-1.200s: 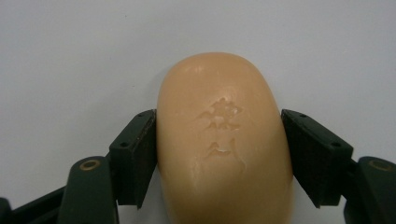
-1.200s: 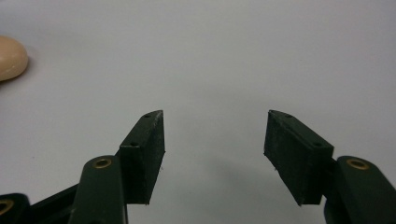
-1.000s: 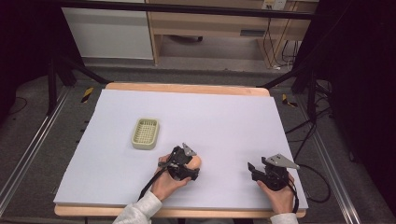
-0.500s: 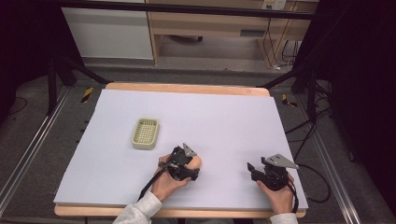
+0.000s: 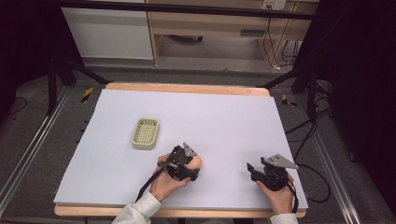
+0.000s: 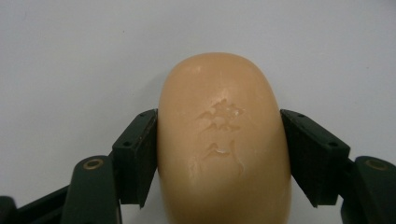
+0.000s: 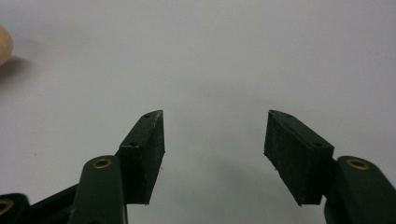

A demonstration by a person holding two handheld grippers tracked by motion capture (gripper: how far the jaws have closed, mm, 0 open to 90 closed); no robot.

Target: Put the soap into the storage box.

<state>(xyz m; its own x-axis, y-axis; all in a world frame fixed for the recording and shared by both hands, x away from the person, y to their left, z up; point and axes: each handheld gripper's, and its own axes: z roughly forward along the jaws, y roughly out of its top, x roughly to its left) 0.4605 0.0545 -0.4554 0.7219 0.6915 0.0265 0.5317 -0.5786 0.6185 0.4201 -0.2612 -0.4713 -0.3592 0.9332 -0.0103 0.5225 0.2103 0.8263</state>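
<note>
A: Start with the soap bar (image 6: 223, 140). Where is it?

B: On the white sheet (image 5: 224, 116) near the table's front edge, a little left of the middle. The left gripper view shows it close up: a tan oval with a mark pressed into its top, lying between the two black pads (image 6: 140, 154), each pad flat against one long side.

A: So the left gripper (image 5: 189, 163) is pinching it?

B: Yes, clamped on both flanks. From the high view you get far less: a peach edge peeking out beside the black body and the hand wrapped round it.

A: And the right gripper (image 5: 254, 169)?

B: It sits well apart, toward the front right corner, held low over the sheet. In the right gripper view its jaws stand spread with bare sheet between them, nothing held. That view also catches a sliver of the soap at its far left edge.

A: What does the high view add?

B: The pale green soap dish (image 5: 145, 133), lying behind and to the left of the soap, apart from it. Also the wooden table edge (image 5: 187, 87) around the sheet, and the grey sleeve (image 5: 135, 214) on the left forearm.
</note>
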